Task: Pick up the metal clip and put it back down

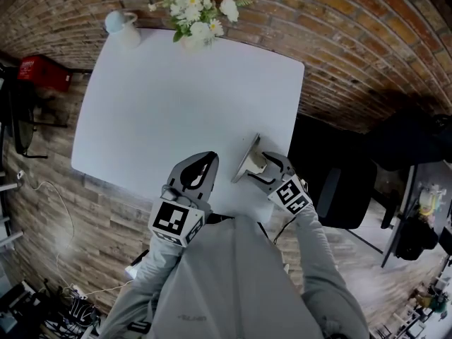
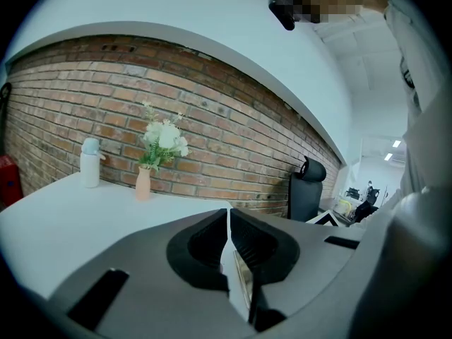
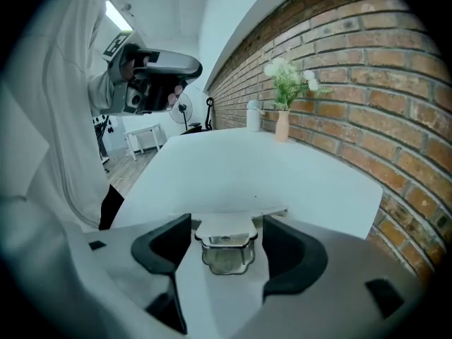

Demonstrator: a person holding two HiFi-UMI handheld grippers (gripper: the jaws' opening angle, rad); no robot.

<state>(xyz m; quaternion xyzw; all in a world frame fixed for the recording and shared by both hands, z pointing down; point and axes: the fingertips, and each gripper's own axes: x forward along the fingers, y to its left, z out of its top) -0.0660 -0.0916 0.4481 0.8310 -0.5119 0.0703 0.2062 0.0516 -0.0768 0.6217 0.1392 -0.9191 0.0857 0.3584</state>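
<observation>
While the head view places both tools at the near edge of the white table (image 1: pixel 176 97), it does not settle how their jaws stand, so I take that from the gripper views. On the right gripper (image 3: pixel 227 226), the jaws are clamped on the metal clip (image 3: pixel 224 249), which sits squarely between the dark pads with its flat plate projecting forward over the tabletop. The head view adds what that view lacks: the clip stands tilted, plate edge up, near the table's front right side. No view shows me whether its lower edge touches the surface. On the left gripper (image 2: pixel 227 221), the jaws are pressed together at the tips and grip nothing. The head view puts it just left of the clip and apart from it. A vase of white flowers (image 1: pixel 198 16) and a white bottle (image 1: pixel 120 25) stand at the far edge by the brick wall (image 1: pixel 339 41), well apart from the clip.
</observation>
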